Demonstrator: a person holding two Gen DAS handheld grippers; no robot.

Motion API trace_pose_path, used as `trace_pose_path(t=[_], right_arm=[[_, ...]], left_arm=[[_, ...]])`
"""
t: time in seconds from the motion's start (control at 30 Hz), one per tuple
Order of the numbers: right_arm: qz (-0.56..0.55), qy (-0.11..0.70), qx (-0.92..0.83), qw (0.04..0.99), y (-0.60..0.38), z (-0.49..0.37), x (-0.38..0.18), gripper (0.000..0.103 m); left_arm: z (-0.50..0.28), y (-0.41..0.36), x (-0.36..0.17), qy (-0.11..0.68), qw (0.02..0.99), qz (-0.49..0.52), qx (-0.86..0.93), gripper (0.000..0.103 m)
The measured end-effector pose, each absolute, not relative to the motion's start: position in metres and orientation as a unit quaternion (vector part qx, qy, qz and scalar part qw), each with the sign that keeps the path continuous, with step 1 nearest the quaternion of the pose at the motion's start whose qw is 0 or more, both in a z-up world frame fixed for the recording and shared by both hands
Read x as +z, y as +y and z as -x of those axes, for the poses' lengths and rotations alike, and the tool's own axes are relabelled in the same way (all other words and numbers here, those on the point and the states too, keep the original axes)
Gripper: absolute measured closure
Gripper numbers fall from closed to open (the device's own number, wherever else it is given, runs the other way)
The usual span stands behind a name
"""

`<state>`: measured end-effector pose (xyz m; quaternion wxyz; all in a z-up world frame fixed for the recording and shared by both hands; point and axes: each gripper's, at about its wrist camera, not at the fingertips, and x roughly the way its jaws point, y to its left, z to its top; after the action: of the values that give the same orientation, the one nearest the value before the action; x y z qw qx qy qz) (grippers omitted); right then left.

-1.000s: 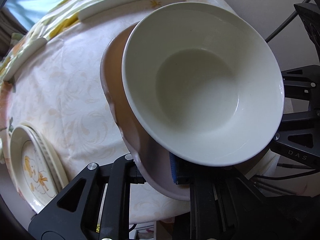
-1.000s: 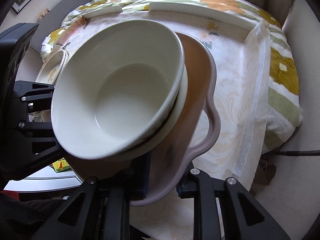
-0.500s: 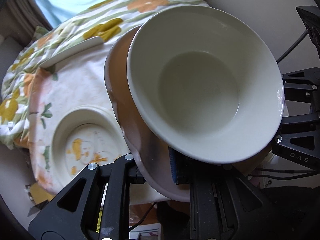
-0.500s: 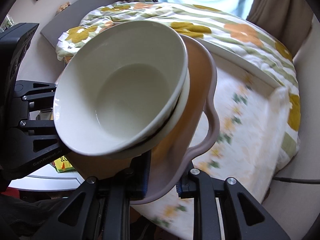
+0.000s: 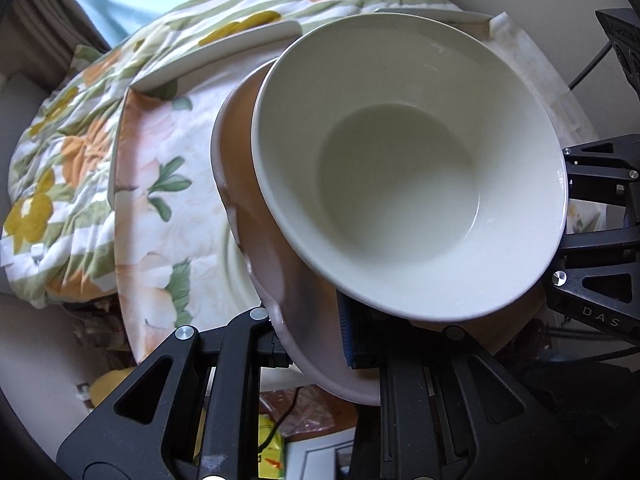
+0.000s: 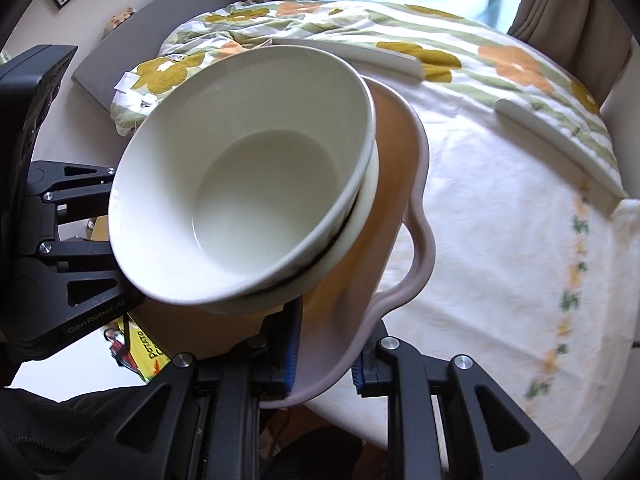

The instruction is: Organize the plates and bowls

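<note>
A mauve tray (image 5: 272,264) with a wavy rim hangs tilted above the table, held from two sides. My left gripper (image 5: 312,340) is shut on its near rim in the left wrist view. On the opposite rim, my right gripper (image 6: 326,360) is shut on the tray (image 6: 416,200). A deep white bowl (image 5: 400,168) sits on the tray. In the right wrist view this bowl (image 6: 256,184) is nested in a second white dish (image 6: 360,232). Each gripper's black frame shows in the other's view.
A table with a white floral cloth (image 6: 500,240) lies below. White rails (image 6: 360,52) edge its far side. A quilt with orange and yellow flowers (image 5: 60,152) lies beyond. A pale plate rim (image 5: 230,264) peeks from behind the tray. A yellow packet (image 6: 148,348) lies on the floor.
Both grippers have carried the tray with its bowls sideways across the table. The patterned plate seen on the cloth earlier is now mostly hidden behind the tray. Both grips are unchanged.
</note>
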<state>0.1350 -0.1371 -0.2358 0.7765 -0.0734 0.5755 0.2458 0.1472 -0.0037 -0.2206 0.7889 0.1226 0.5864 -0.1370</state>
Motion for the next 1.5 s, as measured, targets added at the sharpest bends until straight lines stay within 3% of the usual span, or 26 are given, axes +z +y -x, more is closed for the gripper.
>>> trace_pose_path(t=[0.57, 1.3, 1.4, 1.5], right_arm=[[0.067, 0.604, 0.207, 0.767, -0.112, -0.133, -0.265, 0.084], [0.065, 0.621, 0.170, 0.762, -0.110, -0.139, -0.259, 0.084], [0.063, 0.628, 0.164, 0.759, -0.111, -0.139, -0.255, 0.080], [0.063, 0.632, 0.159, 0.756, -0.113, -0.137, -0.249, 0.072]], left_arm=[[-0.155, 0.025, -0.265, 0.609, 0.771, -0.105, -0.156, 0.089], [-0.156, 0.029, -0.260, 0.633, 0.753, -0.089, -0.161, 0.087], [-0.154, 0.028, -0.255, 0.634, 0.751, -0.097, -0.159, 0.085], [-0.151, 0.028, -0.251, 0.636, 0.749, -0.105, -0.157, 0.077]])
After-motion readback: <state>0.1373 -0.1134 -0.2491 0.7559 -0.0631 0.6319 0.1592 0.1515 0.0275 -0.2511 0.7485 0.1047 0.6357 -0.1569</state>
